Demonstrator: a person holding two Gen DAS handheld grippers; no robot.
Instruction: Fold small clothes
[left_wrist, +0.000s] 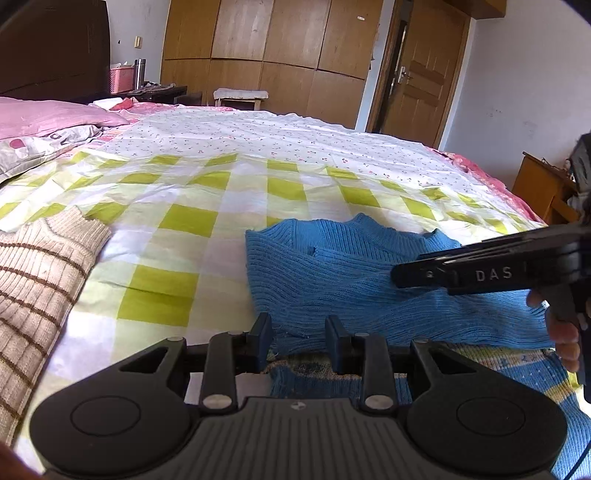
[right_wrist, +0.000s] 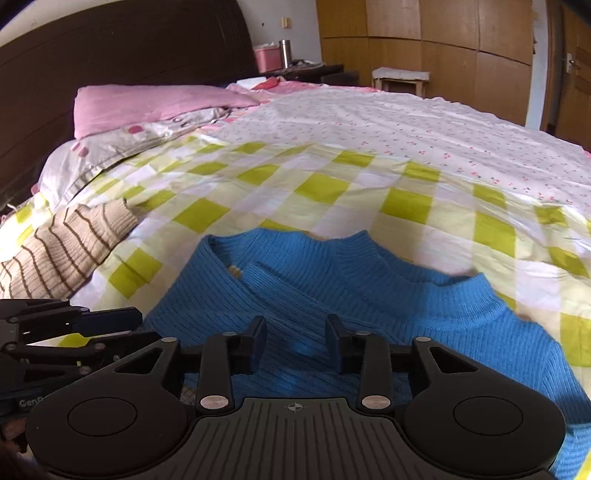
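Spread across the checked bed (right_wrist: 406, 206), the blue sweater (right_wrist: 369, 295) runs left-right under both hand-held grippers: left hand-held gripper (left_wrist: 299, 338) pinches its edge, right hand-held gripper (right_wrist: 295, 341) gapes empty.

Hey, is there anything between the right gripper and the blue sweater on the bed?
Nothing visible. The right gripper hangs open directly over the blue sweater with only air between. The left gripper is at the sweater's near edge, and the striped beige sweater lies apart.
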